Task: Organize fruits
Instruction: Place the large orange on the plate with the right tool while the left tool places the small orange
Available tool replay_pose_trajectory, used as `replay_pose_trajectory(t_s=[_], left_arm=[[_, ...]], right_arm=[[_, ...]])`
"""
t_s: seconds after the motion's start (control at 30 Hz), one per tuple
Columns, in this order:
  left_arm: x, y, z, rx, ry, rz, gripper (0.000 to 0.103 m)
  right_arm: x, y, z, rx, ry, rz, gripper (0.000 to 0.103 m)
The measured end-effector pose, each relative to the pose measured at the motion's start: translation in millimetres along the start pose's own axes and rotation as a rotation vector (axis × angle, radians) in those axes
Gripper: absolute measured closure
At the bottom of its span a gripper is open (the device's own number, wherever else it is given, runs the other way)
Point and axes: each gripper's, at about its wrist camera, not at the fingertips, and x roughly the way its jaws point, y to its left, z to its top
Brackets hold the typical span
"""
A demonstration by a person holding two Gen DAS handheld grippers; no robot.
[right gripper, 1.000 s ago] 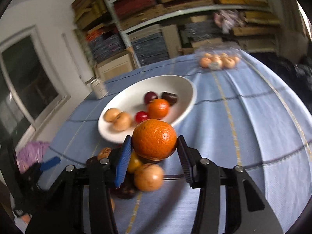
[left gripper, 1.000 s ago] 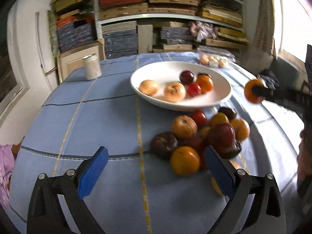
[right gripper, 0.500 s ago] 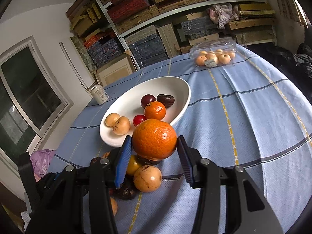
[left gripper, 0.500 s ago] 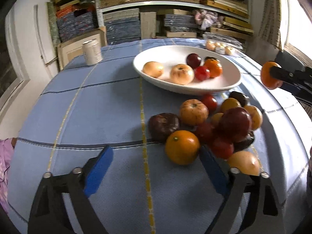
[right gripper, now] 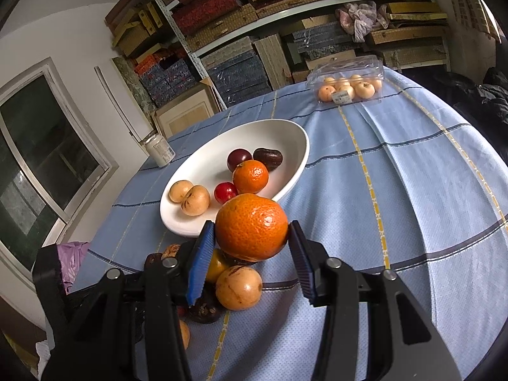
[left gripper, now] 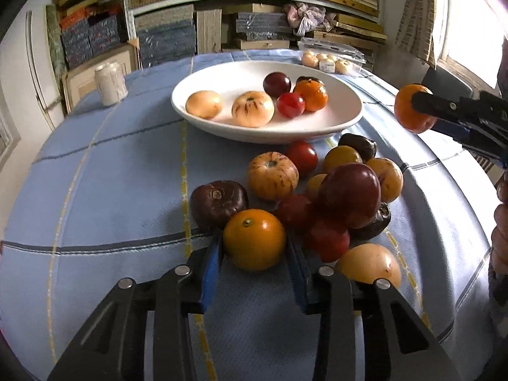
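Two tools work the fruit at once. The left tool (left gripper: 254, 247) is closing its jaws on an orange (left gripper: 254, 243) at the near edge of the pile (left gripper: 317, 190); the blue pads already sit against both its sides, and it still rests on the cloth. Taking the outermost fruit looks sensible, since lifting it should disturb the heap least. The right tool (right gripper: 250, 238) pinches a mandarin (right gripper: 251, 226) firmly and holds it in the air to the right of the bowl (left gripper: 343, 120), probably waiting to set it down there.

The white bowl lies just beyond the pile and carries six fruits grouped toward its middle, so its left part is free. About a dozen fruits remain outside it, so the sorting seems early.

The counter (left gripper: 111, 190) is round, under a blue cloth with dark and yellow lines. A can (left gripper: 110, 83) stands far left, a clear box (right gripper: 347, 85) of small pale fruit far right. Behind are shelves (right gripper: 270, 16) stacked with flat boxes, a window (right gripper: 44, 165) at the left, and a person's hand (left gripper: 501, 222) at the right edge.
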Motion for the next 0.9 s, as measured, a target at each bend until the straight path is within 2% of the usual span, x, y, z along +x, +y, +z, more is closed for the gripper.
replay_pose_trajectory(t_s=[0.1,0.17,0.27,0.43,0.63,0.77,0.9], left_arm=[[0.6,3.8,1.5,-0.018,0.003,-0.017,0.064],[-0.5,2.4,0.5,-0.009,-0.003,-0.003,0.065],[-9.4,1.1,-0.5,-0.001,-0.046,0.029,0.065],[-28.7,15.2,11.5,-0.061,-0.128,0.053,0.065],[-27.1,28.6,69.1,-0.104,-0.159,0.089,0.065],[-10.4,30.0,107.1,-0.113,-0.158,0.104,0.065],[16.4,30.0,137.8,-0.095,-0.13,0.121,0.065]], right_arm=[[0.5,-0.6,0.0,0.0,0.0,0.001,0.056],[0.8,-0.4,0.0,0.0,-0.001,0.0,0.056],[2.4,-0.1,-0.1,-0.004,0.001,-0.006,0.056],[-2.2,2.8,0.3,-0.027,-0.032,-0.021,0.056],[7.8,22.9,27.2,-0.079,-0.027,-0.005,0.056],[28.8,47.9,44.5,-0.146,-0.003,0.006,0.056],[55.3,65.1,45.7,-0.205,0.029,0.01,0.056]])
